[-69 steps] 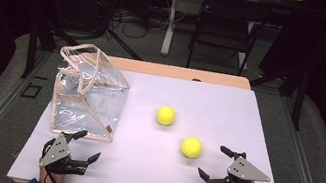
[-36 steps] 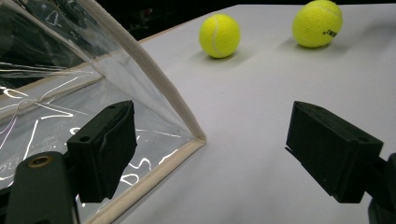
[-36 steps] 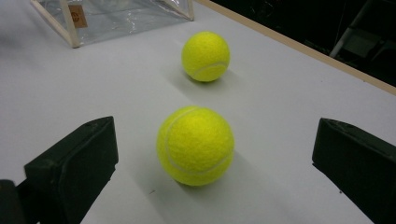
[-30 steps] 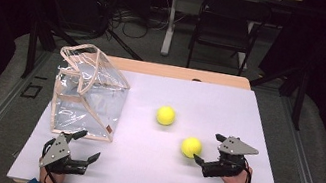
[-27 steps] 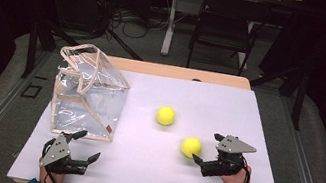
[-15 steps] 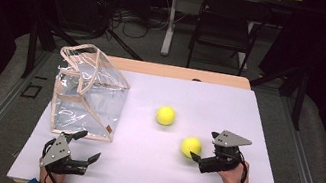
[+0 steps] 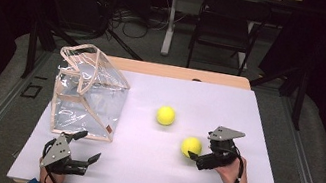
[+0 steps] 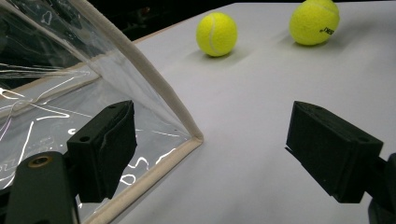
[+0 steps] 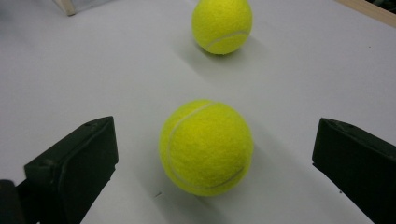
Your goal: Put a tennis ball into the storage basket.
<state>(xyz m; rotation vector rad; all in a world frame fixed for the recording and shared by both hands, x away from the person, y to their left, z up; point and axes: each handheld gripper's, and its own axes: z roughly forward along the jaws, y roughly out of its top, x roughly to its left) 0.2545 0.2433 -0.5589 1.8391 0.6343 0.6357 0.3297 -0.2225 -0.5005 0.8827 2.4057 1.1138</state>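
Left of the near tennis ball [image 7: 191, 146], by the front corner of the clear bag [image 7: 89, 94], the left gripper [image 7: 85, 148] rests low at the bench [image 7: 257, 118] edge, jaws wide apart and empty. The far tennis ball [image 7: 165, 115] lies beyond the near ball, toward the bag. Right of the near ball, the right gripper [image 7: 194, 157] points straight at it; in the right gripper view the ball [image 9: 206, 145] sits centred between the wide-open, empty jaws, not yet touched. Judgement: the right gripper is much the nearer, so a short advance and closure should secure the ball.
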